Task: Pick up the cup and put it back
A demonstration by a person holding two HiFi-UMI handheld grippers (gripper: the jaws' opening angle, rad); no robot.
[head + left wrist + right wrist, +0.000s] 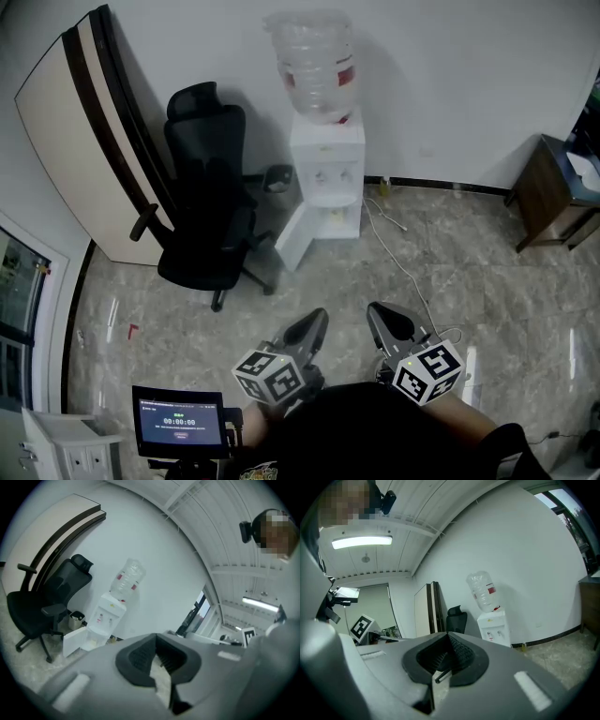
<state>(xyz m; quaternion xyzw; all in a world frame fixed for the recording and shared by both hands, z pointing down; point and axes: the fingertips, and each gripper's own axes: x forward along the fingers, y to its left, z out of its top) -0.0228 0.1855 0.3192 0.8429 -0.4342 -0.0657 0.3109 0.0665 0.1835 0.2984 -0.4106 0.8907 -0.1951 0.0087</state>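
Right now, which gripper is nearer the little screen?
The left gripper: the screen sits on its side, while the right gripper is farther away.

Left gripper [155, 640] fills the lower frame, jaws together, nothing btwn them. Beyond: white water dispenser [107, 615] against the wall w/ bottle [127, 580] on top, lower door open. Black office chair [41, 605] to its left, small bin [75, 619] btwn them.

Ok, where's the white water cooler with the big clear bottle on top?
In the head view the white water cooler stands against the far wall, upper centre, just right of the black office chair.
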